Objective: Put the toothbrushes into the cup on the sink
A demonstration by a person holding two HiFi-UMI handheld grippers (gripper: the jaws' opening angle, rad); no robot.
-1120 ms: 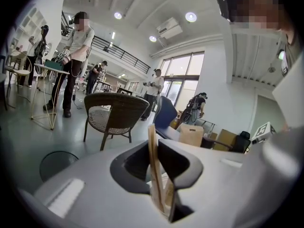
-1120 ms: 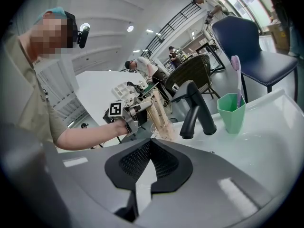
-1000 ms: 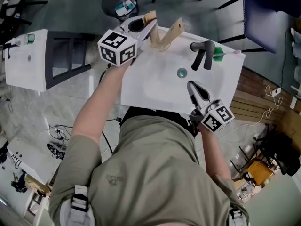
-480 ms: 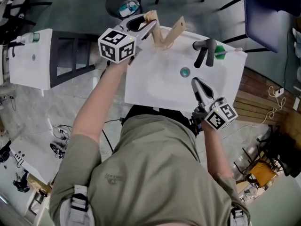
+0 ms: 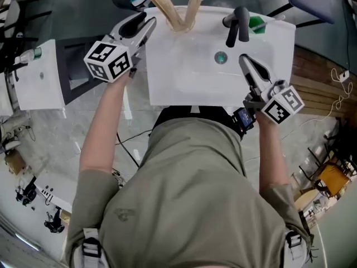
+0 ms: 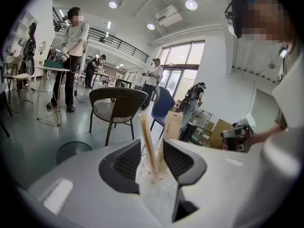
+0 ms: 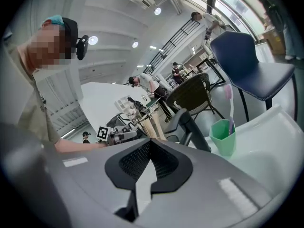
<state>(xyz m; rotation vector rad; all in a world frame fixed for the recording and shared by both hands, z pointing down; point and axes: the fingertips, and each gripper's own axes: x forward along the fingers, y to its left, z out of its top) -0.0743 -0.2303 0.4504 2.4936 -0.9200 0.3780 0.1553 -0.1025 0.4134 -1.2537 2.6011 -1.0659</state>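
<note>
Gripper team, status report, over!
Left gripper just opened, empty. Right gripper shut, empty. Two toothbrushes in clear cup. Nothing in the way.

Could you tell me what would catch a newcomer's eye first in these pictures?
Two wooden toothbrushes splay from a clear cup at the white sink's far left corner. The left gripper, whose fingers have just been opening, points at that cup with nothing between them. A green cup holding a pink toothbrush sits beside the black faucet, far right.
</note>
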